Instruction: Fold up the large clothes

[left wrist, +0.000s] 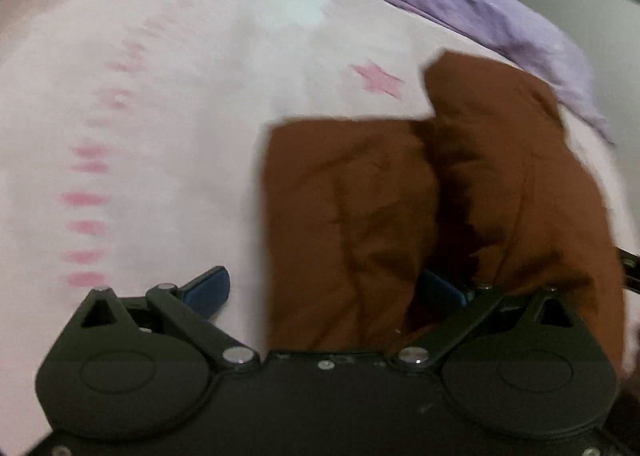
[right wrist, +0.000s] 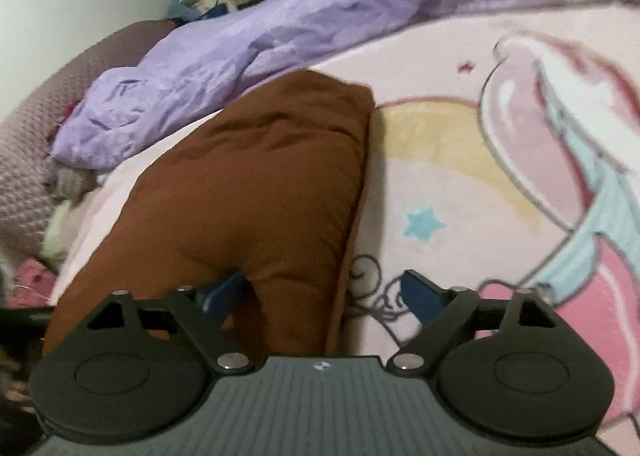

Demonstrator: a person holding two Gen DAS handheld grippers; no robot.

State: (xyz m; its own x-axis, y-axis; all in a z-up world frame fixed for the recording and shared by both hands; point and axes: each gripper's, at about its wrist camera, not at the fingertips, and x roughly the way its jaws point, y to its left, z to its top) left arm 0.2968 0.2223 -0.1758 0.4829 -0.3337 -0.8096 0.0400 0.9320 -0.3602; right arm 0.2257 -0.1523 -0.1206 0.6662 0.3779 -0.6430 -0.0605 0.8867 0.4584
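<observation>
Currently both claws are spread, nothing pinched: left claw [left wrist: 324,288], right claw [right wrist: 322,294]. The brown garment [right wrist: 248,183] is draped between each claw's fingers, lying on the pink bedspread [right wrist: 440,183], purple sheet [right wrist: 280,27] at 12 o'clock. Risk: bunched layers could be caught unevenly, skewing the fold.

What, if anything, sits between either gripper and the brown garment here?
Nothing visible. The brown garment already lies between the open fingers of the left gripper, and in the right wrist view it fills the gap of the open right gripper. The purple sheet lies beyond the garment.
</observation>
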